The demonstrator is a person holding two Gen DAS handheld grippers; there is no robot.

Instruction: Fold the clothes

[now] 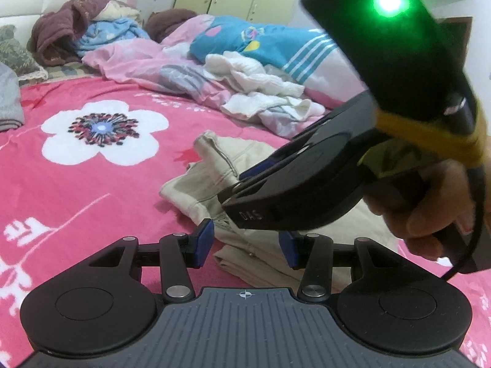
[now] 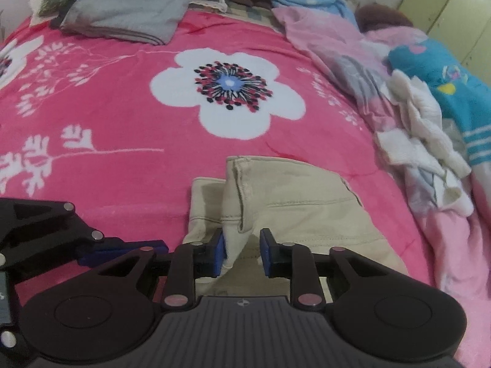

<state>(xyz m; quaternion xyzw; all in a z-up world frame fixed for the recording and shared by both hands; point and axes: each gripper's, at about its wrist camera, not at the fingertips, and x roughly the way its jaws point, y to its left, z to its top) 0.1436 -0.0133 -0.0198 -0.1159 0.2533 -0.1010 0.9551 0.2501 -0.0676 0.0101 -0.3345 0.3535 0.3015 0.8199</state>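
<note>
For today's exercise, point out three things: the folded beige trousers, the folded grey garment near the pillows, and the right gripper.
Folded beige cotton trousers (image 2: 300, 205): right wrist view, upper panel near the pocket seam.
Folded grey garment (image 2: 129, 9): right wrist view, its top face.
Right gripper (image 2: 242, 251): right wrist view, midway between its blue fingertips.

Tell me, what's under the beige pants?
The beige pants lie folded on the pink flowered blanket, which shows all around them. Whatever is directly beneath them is covered, so I can't tell.
</note>
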